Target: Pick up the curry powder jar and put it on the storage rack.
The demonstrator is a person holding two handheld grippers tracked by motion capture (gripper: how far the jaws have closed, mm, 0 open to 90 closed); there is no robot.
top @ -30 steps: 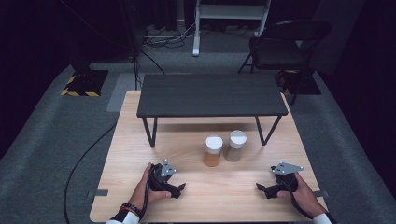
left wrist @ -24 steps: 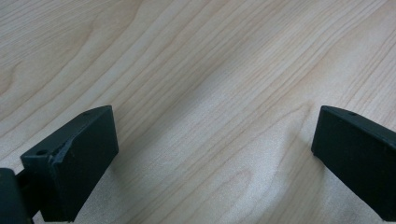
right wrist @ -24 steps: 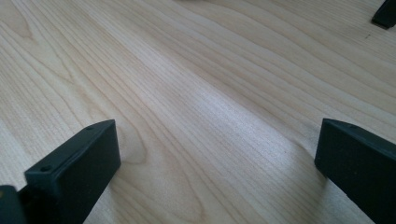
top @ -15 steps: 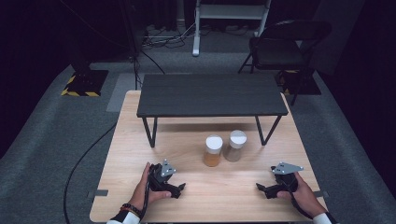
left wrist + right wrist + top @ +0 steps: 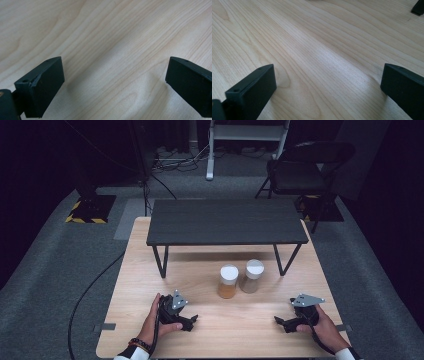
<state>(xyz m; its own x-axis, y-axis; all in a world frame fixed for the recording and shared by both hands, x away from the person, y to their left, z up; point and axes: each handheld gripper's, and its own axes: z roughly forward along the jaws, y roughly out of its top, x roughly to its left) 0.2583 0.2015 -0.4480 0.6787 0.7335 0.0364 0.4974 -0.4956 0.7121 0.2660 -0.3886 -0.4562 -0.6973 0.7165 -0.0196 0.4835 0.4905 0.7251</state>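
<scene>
Both black two-jaw grippers, left [image 5: 192, 320] and right [image 5: 278, 322], are resting spread and empty on the pale wooden table [image 5: 240, 330], seemingly staged short of the two white-lidded jars [image 5: 239, 279].

Bare counter [image 5: 240, 327] lies between the left gripper [image 5: 192, 321] and right gripper [image 5: 278, 322], both with jaws spread wide on nothing; further back, two white-lidded jars [image 5: 240, 278] stand side by side, and the black shelf [image 5: 227, 221] roofs the far half.

White-lidded jars, one amber [image 5: 228, 282], one perhaps grey-brown [image 5: 252, 276]; pale wood-grain table [image 5: 150, 285]; matte black shelf [image 5: 226, 221]; black jaws
</scene>
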